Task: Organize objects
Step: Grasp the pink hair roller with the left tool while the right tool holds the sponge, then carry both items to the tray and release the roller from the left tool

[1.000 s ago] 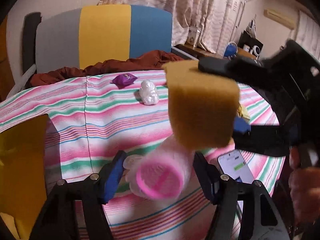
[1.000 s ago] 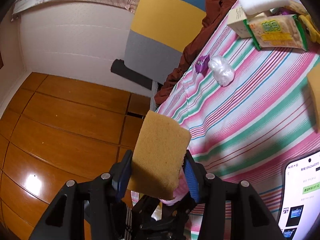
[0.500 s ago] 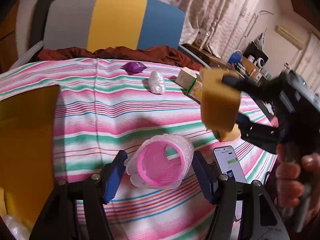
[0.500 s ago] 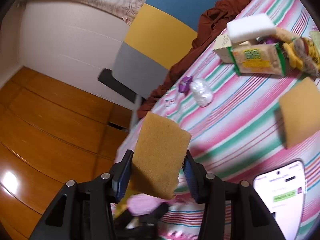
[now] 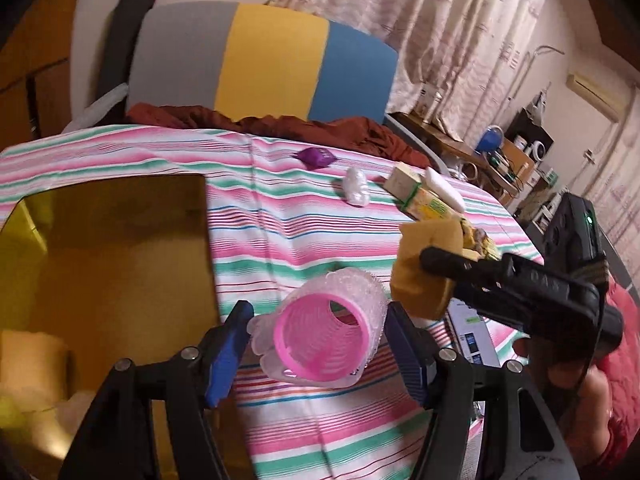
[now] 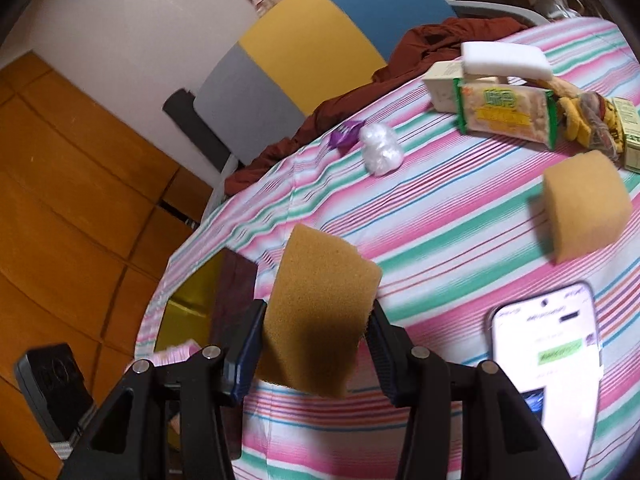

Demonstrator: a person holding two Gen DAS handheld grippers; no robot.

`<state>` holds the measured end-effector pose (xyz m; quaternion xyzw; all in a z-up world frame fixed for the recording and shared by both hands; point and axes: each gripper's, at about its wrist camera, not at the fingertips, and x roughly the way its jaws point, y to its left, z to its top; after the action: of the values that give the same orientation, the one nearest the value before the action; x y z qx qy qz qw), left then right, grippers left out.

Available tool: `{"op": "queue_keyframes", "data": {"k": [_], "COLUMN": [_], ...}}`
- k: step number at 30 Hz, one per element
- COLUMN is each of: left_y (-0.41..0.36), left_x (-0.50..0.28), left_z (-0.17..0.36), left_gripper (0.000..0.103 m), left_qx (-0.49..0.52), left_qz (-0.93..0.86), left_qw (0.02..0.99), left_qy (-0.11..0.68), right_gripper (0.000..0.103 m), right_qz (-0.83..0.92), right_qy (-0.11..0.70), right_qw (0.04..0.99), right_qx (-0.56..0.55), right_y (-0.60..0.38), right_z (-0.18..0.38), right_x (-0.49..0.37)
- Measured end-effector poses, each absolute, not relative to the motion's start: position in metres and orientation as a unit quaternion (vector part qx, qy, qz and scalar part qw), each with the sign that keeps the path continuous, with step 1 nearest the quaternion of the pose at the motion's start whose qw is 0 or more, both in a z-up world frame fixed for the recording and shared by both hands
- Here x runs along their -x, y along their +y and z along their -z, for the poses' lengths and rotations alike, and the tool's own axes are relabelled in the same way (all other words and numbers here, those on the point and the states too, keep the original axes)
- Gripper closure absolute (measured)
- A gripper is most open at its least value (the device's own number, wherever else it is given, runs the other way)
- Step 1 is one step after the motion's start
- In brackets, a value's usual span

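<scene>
Striped cloth in pink, green and white covers the desk (image 5: 304,240), with a grey, yellow and blue chair back (image 5: 264,60) behind it and pale curtains (image 5: 440,20) beyond. At the desk's left edge sits an open yellow box (image 5: 112,264). The left hand-held gripper (image 5: 316,344) pinches a pink hair roller (image 5: 324,336) wrapped in clear bubbly plastic, held above the cloth just right of the box. The right hand-held gripper (image 6: 316,344) pinches a tan sponge (image 6: 316,316) upright between its blue pads, above the desk's near edge. A second tan sponge (image 6: 584,204) lies on the cloth to the right. A lit smartphone (image 6: 548,368) lies near the front edge. Farther back are a purple wrapper (image 6: 346,136), a crumpled clear plastic wad (image 6: 380,150), a snack packet (image 6: 504,114), a white foam block (image 6: 504,60) and a brown garment (image 5: 280,124).
</scene>
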<state>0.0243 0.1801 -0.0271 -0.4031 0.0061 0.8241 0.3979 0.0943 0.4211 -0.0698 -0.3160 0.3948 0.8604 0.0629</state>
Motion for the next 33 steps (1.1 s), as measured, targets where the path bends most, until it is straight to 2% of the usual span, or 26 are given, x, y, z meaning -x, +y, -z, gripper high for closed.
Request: {"op": "queue_keyframes", "data": {"k": [13,27,30,31,32,33], "left_y": [0.105,0.037,0.027,0.022,0.018,0.013], "left_x": [0.038,0.117,0.117,0.116,0.113,0.111], "left_z": [0.022,0.050,0.047,0.045,0.043,0.041], "left_gripper": [0.035,0.034,0.023,0.009,0.000,0.000], "left_qx": [0.395,0.441,0.431,0.427,0.422,0.416], "left_qz": [-0.864,-0.874,-0.882,-0.885,-0.889,-0.893], "left_qw": [0.311,0.201,0.183,0.175,0.167,0.160], "left_qy": [-0.034,-0.047,-0.052,-0.055,-0.062,-0.070], "right_gripper": [0.054,0.054,0.054,0.054,0.054,0.054], "right_qz": [-0.891,-0.892,-0.892,-0.891,-0.890,-0.890], "right_qy": [0.338,0.253,0.235,0.228,0.223,0.213], "right_qw": [-0.012,-0.100,-0.109,-0.110,-0.110,-0.111], "right_qx": [0.303,0.360,0.372,0.377,0.381,0.387], "right_y": [0.356,0.267,0.253,0.249,0.246,0.241], "right_z": [0.033,0.035,0.039,0.040,0.042,0.043], "right_x": [-0.082,-0.048,-0.044,-0.044,-0.042,-0.042]}}
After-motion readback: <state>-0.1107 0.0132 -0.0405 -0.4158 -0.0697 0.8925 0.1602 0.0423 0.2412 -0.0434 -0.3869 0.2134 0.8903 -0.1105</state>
